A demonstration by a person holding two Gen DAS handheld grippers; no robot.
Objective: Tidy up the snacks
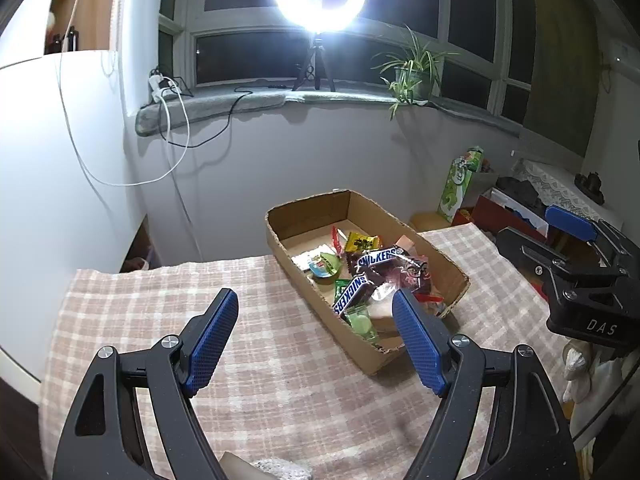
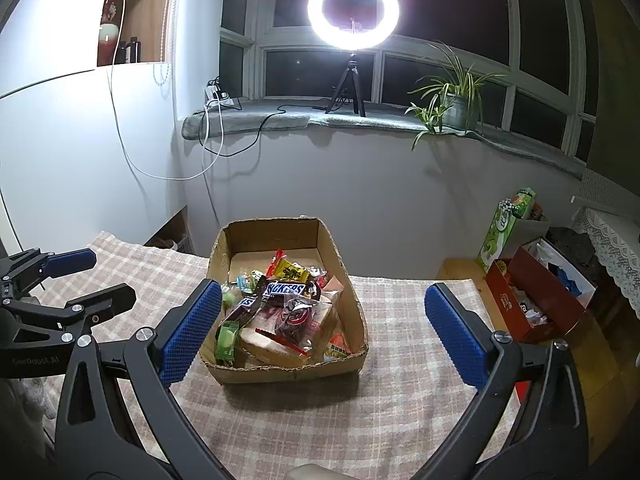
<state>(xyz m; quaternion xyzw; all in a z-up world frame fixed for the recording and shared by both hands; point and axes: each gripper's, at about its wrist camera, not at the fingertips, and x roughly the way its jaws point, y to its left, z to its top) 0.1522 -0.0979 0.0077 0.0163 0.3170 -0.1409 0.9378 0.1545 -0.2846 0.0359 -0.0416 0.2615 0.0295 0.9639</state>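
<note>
a shallow cardboard box (image 2: pixel 344 264) sits on a table covered with a pink-and-cream checked cloth (image 2: pixel 404 384), toward the far side of the tabletop. inside it lies a heap of snacks: two snickers bars (image 2: pixel 286 289) crossing each other near the middle, a yellow packet (image 2: pixel 294 272) behind them, a green packet (image 2: pixel 225 342) at the near left corner, and clear-wrapped sweets piled on the near right. most of the pile crowds the near half of the box; the far end shows bare cardboard.

the left gripper (image 1: pixel 316 336) hovers above the cloth just left of the box, its blue pads wide apart with nothing between them. the right gripper (image 2: pixel 322 332) hangs over the near end of the box, jaws spread wide and empty, the box's near end framed between its fingers without contact.

behind the table, a ring light (image 2: pixel 353 10) on a tripod glares from the windowsill beside a potted plant (image 2: pixel 454 98). to the right, off the table, stand a red box (image 2: pixel 538 300) and a green carton (image 2: pixel 502 232).
</note>
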